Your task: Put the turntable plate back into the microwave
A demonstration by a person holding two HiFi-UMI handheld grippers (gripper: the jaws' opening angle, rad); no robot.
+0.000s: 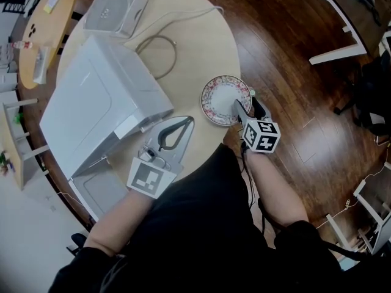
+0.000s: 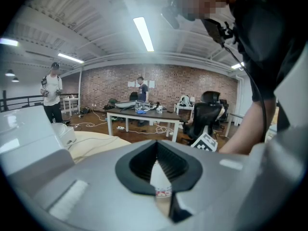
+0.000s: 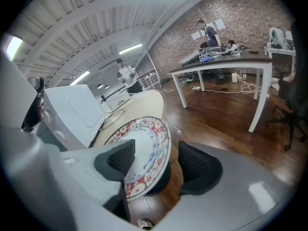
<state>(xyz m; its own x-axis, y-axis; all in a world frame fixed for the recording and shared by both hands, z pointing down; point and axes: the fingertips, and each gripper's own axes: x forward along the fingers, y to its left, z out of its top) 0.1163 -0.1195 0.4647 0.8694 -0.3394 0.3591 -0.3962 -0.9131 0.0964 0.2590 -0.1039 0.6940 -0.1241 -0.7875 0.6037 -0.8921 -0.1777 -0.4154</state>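
Plate [image 1: 219, 96] at table [image 1: 201, 35] edge sits inside wide-open right gripper [image 1: 245, 104]; left gripper [image 1: 190, 120] closed.

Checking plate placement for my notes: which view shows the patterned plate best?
The head view: the whole plate lies flat near the edge of the table, right of the microwave. The right gripper view shows it close but partly behind a jaw; the left gripper view gives only a sliver, likely its rim.
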